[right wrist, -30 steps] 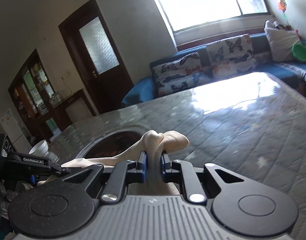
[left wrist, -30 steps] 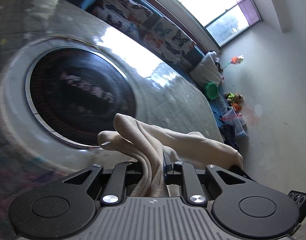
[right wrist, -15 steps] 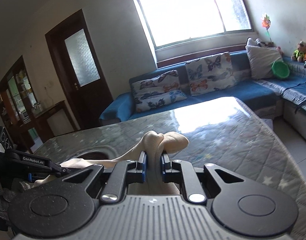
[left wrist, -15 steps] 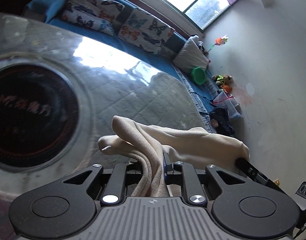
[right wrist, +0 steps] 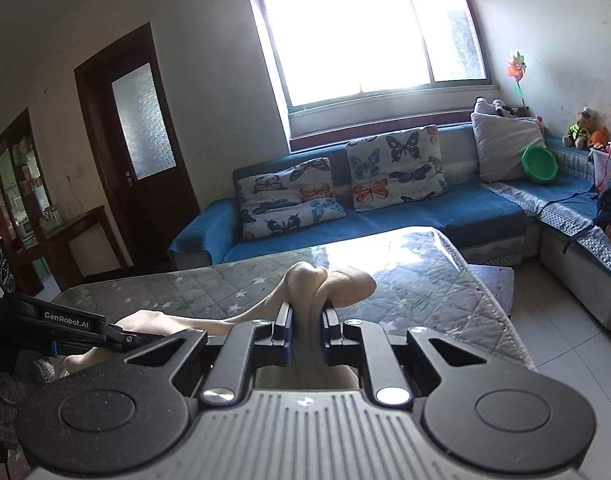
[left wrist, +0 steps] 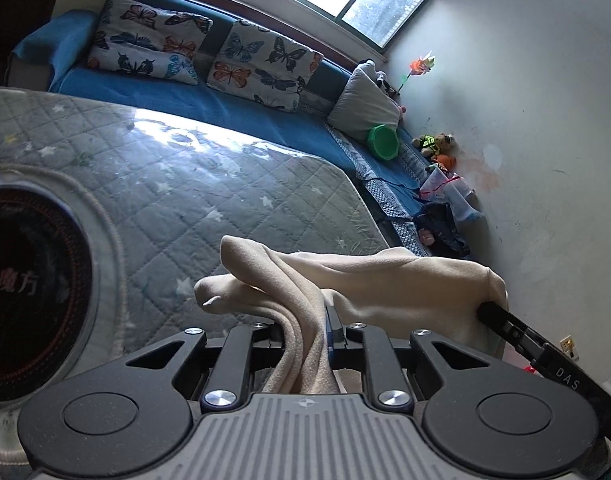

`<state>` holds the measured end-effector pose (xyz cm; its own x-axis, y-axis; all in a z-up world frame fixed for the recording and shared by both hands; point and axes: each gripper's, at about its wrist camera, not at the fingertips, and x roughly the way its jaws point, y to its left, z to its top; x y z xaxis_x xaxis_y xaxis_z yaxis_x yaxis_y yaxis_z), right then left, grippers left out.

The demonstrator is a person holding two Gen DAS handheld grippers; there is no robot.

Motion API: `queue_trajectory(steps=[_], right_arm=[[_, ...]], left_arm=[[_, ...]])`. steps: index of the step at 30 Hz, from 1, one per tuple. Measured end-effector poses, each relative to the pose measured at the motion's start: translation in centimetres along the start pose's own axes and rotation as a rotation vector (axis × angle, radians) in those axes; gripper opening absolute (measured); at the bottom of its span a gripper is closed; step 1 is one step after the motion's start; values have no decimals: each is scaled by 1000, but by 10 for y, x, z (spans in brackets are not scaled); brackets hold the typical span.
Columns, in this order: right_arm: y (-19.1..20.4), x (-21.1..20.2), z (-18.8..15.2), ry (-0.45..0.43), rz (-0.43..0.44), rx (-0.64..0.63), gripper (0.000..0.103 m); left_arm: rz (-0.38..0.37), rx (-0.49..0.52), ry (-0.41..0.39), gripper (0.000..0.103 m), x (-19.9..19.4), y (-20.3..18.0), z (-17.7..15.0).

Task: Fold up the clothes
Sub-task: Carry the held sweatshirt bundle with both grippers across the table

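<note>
A beige garment (left wrist: 369,280) hangs stretched between my two grippers above the quilted table cover (left wrist: 225,200). My left gripper (left wrist: 311,320) is shut on a bunched fold of it, and cloth spills forward over the jaws. In the left wrist view the right gripper's finger (left wrist: 517,330) grips the cloth's far right end. My right gripper (right wrist: 305,316) is shut on another bunch of the beige garment (right wrist: 329,282). The left gripper (right wrist: 121,338) shows at the left of the right wrist view, clamped on the cloth's other end.
A dark round panel (left wrist: 29,280) is set in the table at left. A blue corner sofa (right wrist: 385,216) with butterfly cushions, a green bowl (right wrist: 539,164) and soft toys (right wrist: 581,130) lies beyond the table. Tiled floor (right wrist: 557,340) is on the right, a dark door (right wrist: 141,152) at left.
Both grippers have risen and swung right with the garment still clamped. The round panel slid to the left edge of the left wrist view; the sofa and window came into fuller view.
</note>
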<state>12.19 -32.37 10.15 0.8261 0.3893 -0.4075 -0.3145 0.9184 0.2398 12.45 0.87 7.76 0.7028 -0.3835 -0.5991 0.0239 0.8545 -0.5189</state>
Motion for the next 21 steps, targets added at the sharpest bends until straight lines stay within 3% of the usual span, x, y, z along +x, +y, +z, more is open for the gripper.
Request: queue_trajectory(steps=[21], right_arm=[[-29, 21, -11, 25, -55, 44, 13]], left_arm=[[64, 93, 44, 17, 48, -20, -4]])
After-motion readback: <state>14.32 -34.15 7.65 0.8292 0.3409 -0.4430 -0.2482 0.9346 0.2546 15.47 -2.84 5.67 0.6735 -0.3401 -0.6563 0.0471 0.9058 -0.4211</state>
